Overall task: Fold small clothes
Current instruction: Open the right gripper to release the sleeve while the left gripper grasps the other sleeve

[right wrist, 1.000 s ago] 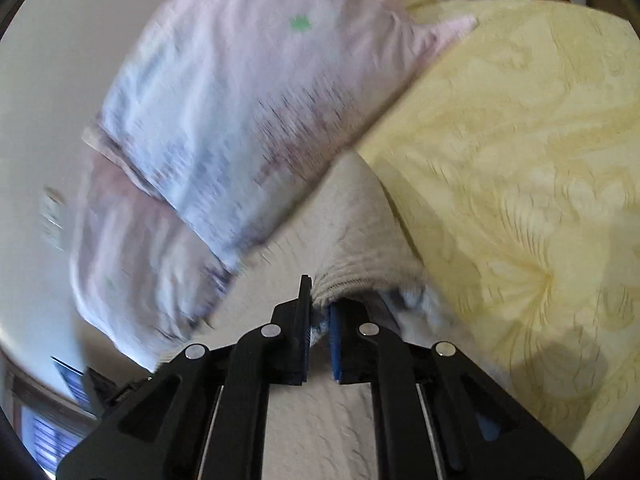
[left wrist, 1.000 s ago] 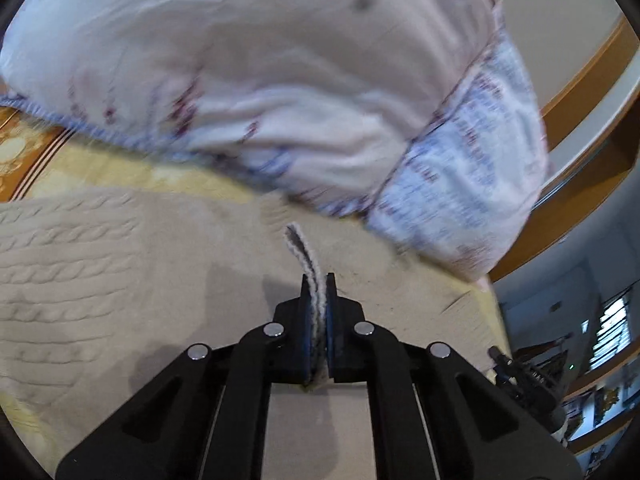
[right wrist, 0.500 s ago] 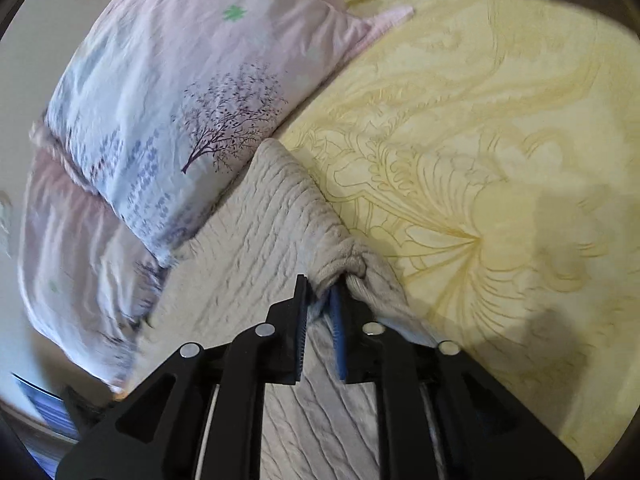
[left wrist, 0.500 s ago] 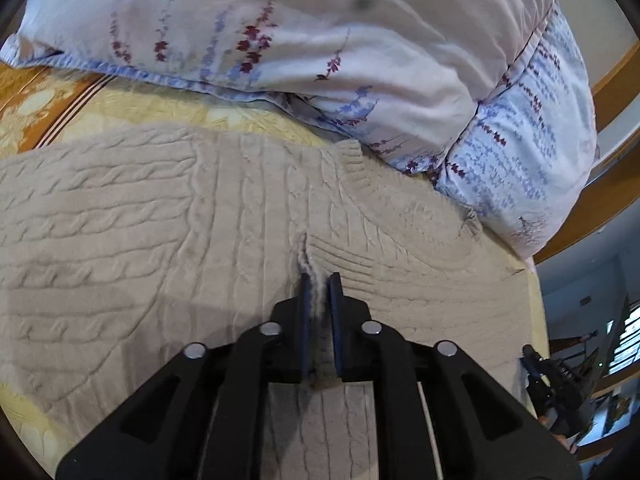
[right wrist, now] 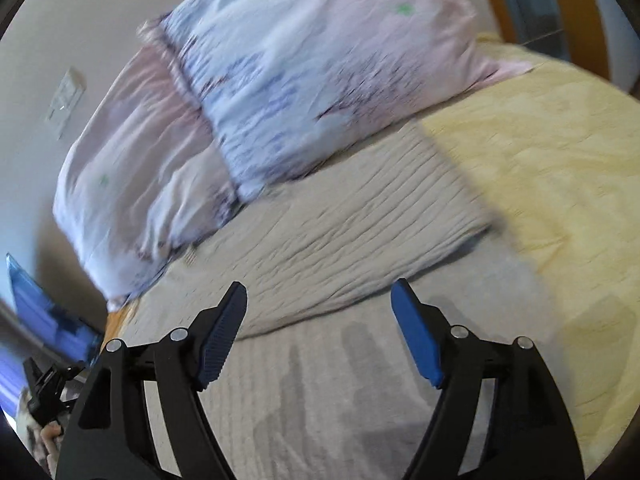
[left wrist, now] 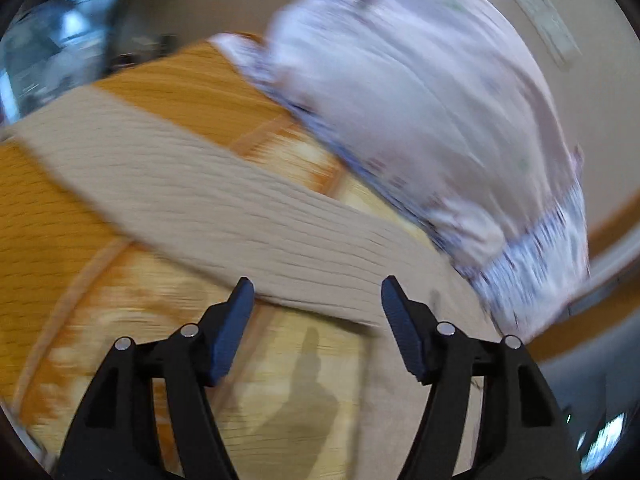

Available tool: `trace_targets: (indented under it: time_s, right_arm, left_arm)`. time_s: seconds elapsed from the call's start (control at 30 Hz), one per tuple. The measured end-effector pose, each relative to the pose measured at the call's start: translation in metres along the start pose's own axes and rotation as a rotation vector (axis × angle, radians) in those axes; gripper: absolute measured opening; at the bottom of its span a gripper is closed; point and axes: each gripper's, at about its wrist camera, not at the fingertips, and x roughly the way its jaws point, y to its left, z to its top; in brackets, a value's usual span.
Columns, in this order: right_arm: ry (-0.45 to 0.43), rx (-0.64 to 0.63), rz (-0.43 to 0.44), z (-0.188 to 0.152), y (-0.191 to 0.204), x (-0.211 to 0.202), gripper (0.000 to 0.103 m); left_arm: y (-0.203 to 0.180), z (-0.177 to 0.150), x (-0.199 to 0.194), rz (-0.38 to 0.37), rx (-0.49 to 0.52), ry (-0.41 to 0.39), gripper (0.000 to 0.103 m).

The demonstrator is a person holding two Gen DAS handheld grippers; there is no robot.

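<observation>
- Sweater (right wrist: pixel 352 216) lies flat on the bed (right wrist: pixel 560 152), beige cable knit, its far edge against the floral pillows (right wrist: pixel 304 80).
- My left hand-held gripper (left wrist: pixel 316 300) is spread wide, gripping nothing; a sweater sleeve (left wrist: pixel 224 200) runs across just beyond its tips.
- My right hand-held gripper (right wrist: pixel 318 300) is wide open too, empty, above the knit.
- Both views are blurred.

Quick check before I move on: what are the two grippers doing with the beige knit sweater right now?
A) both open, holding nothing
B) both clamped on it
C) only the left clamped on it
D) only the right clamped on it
A: the left gripper and the right gripper both show their jaws spread wide with nothing between them, and the sweater lies on the yellow bedspread.
</observation>
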Motion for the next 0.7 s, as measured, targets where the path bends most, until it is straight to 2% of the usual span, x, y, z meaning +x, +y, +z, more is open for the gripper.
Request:
trace_targets:
  time_s: [0.13,0.23,0.37,0.57,0.63,0.7]
  right_arm:
    - [0.047,-0.015,0.065,-0.009,0.008,0.012,0.076]
    - [0.067,-0.042,0.08,-0.016,0.013,0.017,0.076]
    - [0.073,-0.053,0.096,-0.018,0.013,0.016,0.076]
    - [0.086,-0.048,0.107,-0.018,0.01,0.019,0.076]
    - [0.089,-0.048,0.109,-0.018,0.011,0.019,0.076]
    - [0.092,-0.045,0.114,-0.018,0.01,0.02,0.076]
  left_arm:
    - [0.037,0.008,-0.009,0.022,-0.131,-0.047,0.061]
    - [0.061,0.015,-0.008,0.023,-0.236,-0.061,0.058]
    - [0.084,0.017,-0.004,-0.009,-0.355,-0.057,0.051]
    - [0.102,0.024,-0.003,-0.058,-0.464,-0.105,0.049]
    - [0.107,0.027,-0.003,-0.06,-0.491,-0.12,0.043]
    - [0.113,0.028,-0.002,-0.035,-0.512,-0.132,0.024]
